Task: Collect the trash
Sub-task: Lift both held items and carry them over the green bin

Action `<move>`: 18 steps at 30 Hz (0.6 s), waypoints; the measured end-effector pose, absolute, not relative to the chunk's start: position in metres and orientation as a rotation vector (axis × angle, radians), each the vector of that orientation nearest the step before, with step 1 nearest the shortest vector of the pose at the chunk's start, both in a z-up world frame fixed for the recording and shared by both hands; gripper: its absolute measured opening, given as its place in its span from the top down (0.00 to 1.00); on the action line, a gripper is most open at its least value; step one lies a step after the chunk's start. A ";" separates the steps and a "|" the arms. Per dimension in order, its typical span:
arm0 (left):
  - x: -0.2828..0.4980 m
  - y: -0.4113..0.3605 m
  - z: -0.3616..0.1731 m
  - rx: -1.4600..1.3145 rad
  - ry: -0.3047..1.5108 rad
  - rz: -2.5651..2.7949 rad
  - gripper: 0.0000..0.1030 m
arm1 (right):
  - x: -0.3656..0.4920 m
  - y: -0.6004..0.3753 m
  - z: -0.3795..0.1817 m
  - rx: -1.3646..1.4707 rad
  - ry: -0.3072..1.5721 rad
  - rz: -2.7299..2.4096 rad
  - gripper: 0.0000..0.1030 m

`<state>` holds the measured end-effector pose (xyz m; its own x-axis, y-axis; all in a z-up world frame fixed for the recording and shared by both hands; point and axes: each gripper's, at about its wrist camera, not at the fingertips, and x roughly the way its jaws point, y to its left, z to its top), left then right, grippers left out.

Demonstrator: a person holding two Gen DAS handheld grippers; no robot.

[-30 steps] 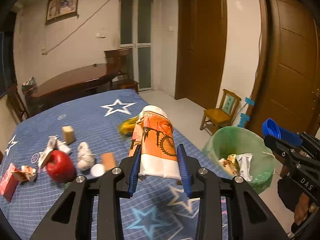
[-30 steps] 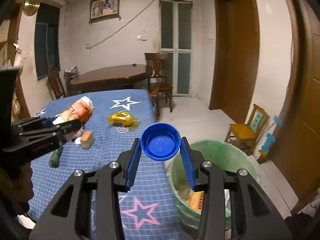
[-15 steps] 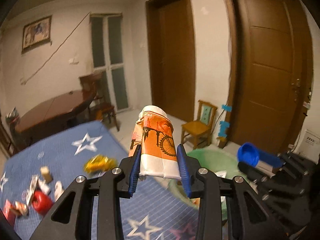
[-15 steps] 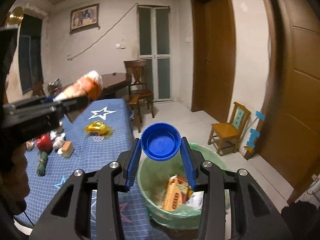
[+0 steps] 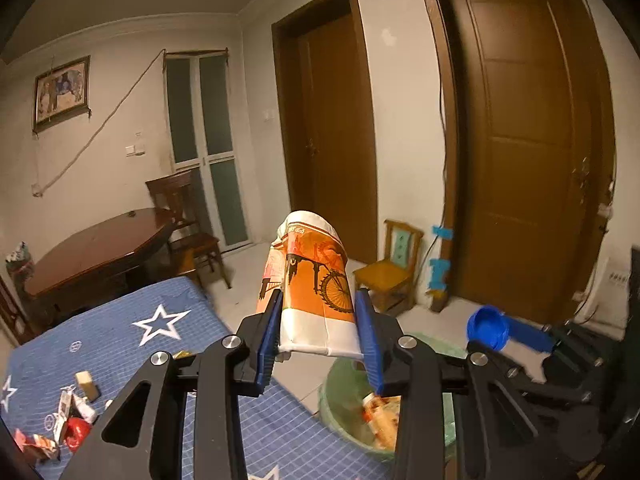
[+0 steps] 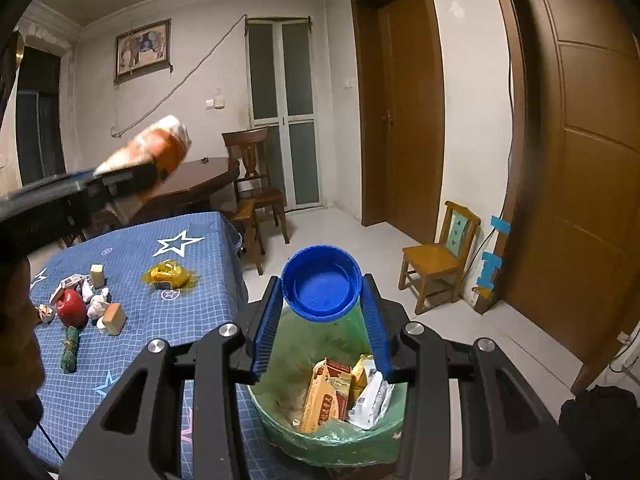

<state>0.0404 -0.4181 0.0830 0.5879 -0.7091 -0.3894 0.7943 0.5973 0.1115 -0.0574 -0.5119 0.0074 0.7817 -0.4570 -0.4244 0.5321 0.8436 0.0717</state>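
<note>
Left wrist view: we see our left gripper (image 5: pixel 318 330) clamped on a crumpled orange paper cup (image 5: pixel 314 280) printed with a bicycle, its blue pads pressed against both sides
Cup position: we hold it in the air, above the near rim of the green-lined bin (image 5: pixel 340 392) and beside the edge of the bed
Right wrist view: our right gripper (image 6: pixel 323 322) is closed on a blue plastic lid (image 6: pixel 322 282), pinched at its rim, open face toward the camera
Lid position: we hold it directly over the bin (image 6: pixel 280 432), not touching it
Bin: it stands on the floor against the bed and holds an orange carton (image 6: pixel 326 394) and a white wrapper (image 6: pixel 370 398)
Bed: on the blue star-patterned sheet (image 6: pixel 180 304) we see a red apple (image 6: pixel 71 307), a yellow wrapper (image 6: pixel 168 275), a tan block (image 6: pixel 114 318), a green bundle (image 6: pixel 70 348) and crumpled scraps
Room: a small wooden chair (image 6: pixel 440 260) stands by the brown door (image 6: pixel 592 168)
</note>
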 end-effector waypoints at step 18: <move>0.052 -0.447 0.059 0.323 0.346 -0.890 0.63 | -0.055 -0.533 0.008 0.144 0.434 -0.585 0.63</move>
